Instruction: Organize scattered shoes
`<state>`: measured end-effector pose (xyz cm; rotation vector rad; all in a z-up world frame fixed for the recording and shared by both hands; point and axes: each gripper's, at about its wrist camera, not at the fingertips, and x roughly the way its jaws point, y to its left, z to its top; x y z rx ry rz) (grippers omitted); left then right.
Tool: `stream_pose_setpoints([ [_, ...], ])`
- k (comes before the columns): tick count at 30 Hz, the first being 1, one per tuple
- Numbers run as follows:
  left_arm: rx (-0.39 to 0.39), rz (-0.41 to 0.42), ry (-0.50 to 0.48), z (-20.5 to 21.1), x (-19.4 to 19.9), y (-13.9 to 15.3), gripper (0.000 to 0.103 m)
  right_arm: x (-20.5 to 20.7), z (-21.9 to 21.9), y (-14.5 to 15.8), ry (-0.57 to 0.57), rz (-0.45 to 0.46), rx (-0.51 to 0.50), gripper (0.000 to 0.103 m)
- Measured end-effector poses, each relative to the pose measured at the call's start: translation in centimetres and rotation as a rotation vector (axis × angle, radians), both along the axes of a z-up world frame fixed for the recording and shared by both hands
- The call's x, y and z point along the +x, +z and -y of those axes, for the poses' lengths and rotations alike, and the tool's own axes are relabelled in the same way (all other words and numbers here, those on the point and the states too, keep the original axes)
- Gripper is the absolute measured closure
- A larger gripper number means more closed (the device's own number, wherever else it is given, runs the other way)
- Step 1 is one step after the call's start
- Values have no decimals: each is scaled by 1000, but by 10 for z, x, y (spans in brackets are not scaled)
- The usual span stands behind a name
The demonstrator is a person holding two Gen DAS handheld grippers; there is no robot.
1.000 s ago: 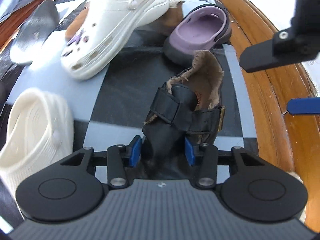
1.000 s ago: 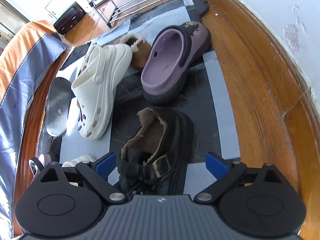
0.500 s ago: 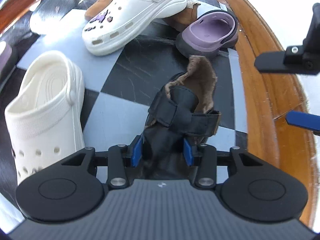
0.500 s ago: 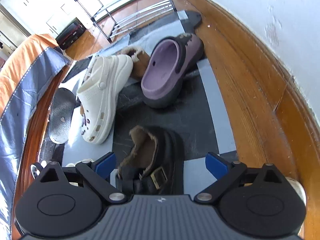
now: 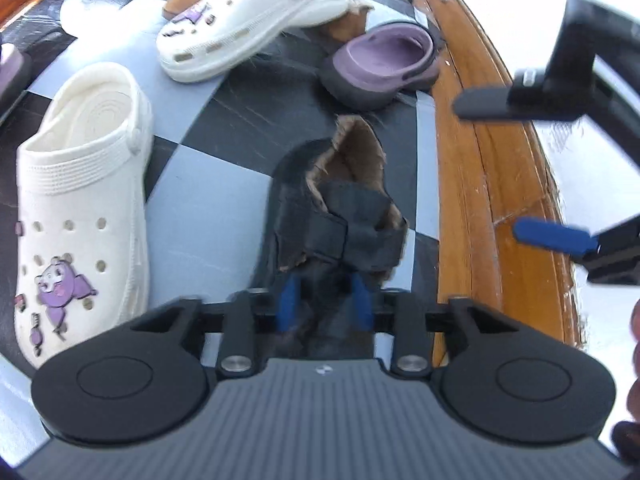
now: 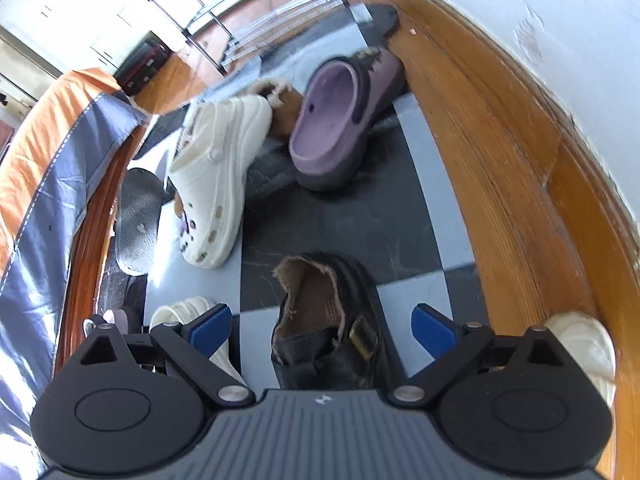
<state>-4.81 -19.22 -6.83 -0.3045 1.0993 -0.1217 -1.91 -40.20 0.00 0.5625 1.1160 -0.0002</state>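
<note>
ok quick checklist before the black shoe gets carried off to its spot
1. Left hand-held gripper pinching the black buckle shoe: ok; its jaws have just been closing, with the shoe's toe end between them.
2. Right hand-held gripper free: ok, jaws wide apart and clear of the shoe.
3. Shoe off the checkered mat: cannot tell.
4. Nearby shoes clear: ok; the cream clog and purple clog lie apart from it.
5. Matching black shoe located: not ok, none in view.
</note>
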Motion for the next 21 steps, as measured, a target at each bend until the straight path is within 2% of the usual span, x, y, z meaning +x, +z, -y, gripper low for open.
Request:
stream_pose_setpoints([
  [1, 47, -35, 9, -2, 0, -2, 53, -2, -2, -4, 10, -21, -15, 5],
  [2, 85, -60, -3, -4, 0, -5, 30, -3, -5, -7, 27, -32, -25, 5],
  [6, 119, -64, -23, -23, -8, -7, 28, -2, -22, -15, 110, -67, -91, 5],
  [9, 52, -106, -25, -49, -6, -9, 26, -1, -36, -17, 174, -75, -153, 6],
  [13, 53, -106, -21, -71, 1, -7, 22, -1, -54, -15, 248, -39, -257, 8],
  [16, 41, -110, -12, -83, 2, -6, 22, -1, -64, -17, 287, -9, -312, 14],
  [18, 16, -107, -11, -90, 1, -4, 22, 1, -66, -19, 293, -6, -315, 17],
  [21, 24, -88, -23, -94, 0, 4, 22, 4, -69, -25, 316, -21, -248, 17],
])
